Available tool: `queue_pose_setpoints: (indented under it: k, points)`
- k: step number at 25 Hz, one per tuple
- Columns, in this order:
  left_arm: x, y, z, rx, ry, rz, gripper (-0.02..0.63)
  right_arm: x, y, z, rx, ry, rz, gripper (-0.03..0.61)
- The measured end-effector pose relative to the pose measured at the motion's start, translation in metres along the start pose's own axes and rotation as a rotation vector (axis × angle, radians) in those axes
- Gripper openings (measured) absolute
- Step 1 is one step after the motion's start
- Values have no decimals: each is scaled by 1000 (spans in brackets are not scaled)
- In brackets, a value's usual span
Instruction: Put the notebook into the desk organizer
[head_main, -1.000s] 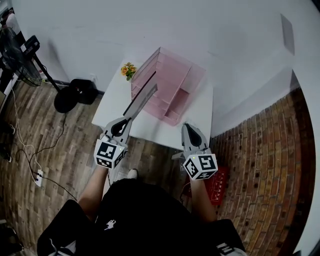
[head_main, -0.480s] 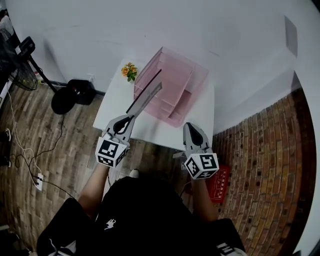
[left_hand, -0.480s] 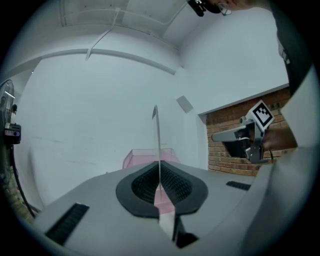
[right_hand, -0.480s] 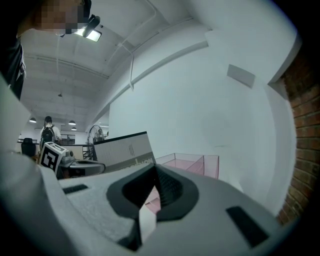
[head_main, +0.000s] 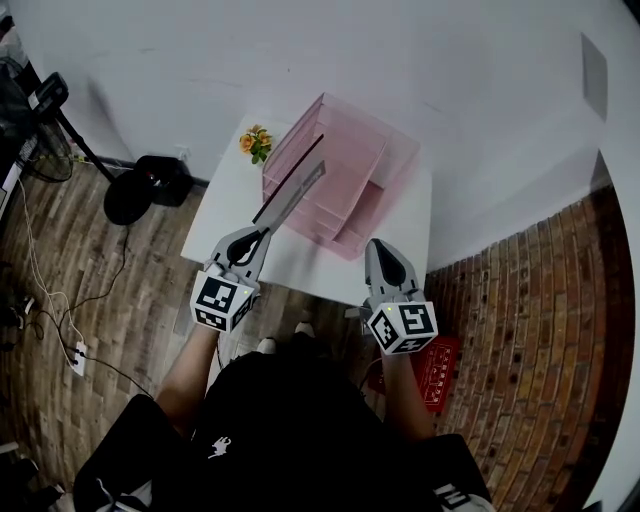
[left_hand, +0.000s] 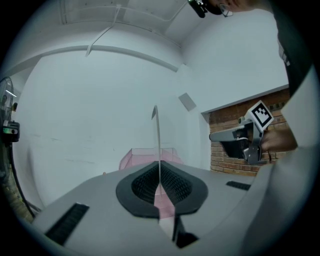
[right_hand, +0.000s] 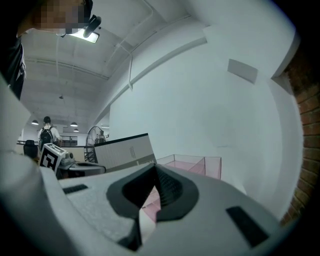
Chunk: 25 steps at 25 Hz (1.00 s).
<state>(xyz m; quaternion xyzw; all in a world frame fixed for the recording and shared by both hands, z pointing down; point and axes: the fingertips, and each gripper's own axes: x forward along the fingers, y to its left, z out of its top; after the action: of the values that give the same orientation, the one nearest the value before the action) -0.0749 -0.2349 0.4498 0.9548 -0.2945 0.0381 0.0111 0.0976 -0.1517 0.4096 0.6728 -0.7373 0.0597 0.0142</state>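
The notebook (head_main: 290, 198) is hanging in the air on its edge, sticking out level from the left hand-held gripper (head_main: 250, 240). That gripper is clamping it at the near end with the jaws pressed right down on it. In the left gripper view it's showing up as just a thin upright line between the pads (left_hand: 145, 182), and the right gripper view is catching its broad beige face with a dark top edge. Its far end is reaching the left side of the pink see-through desk organizer (head_main: 345, 170). I can't tell if it's actually past the wall yet.

The organizer is sitting toward the back of the small white surface (head_main: 305, 262), up against the wall. A little bunch of orange flowers (head_main: 256, 141) is sitting just beside it at the far left corner.

The right hand-held gripper (head_main: 383, 262) is hovering over the near right edge of the surface, close to the organizer's front corner. Its jaws are closed together and it's holding nothing.
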Motion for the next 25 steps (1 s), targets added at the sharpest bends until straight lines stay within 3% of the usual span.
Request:
queue_pose_setpoints:
  k: [10, 19, 25]
  points:
    - [47, -7, 7, -20, 21, 52, 9, 35, -44, 8, 7, -2, 85, 2]
    - [79, -22, -8, -259, 29, 30, 9, 56, -79, -3, 32, 9, 170, 2]
    - [85, -36, -23, -400, 32, 40, 9, 66, -79, -13, 36, 27, 270, 2]
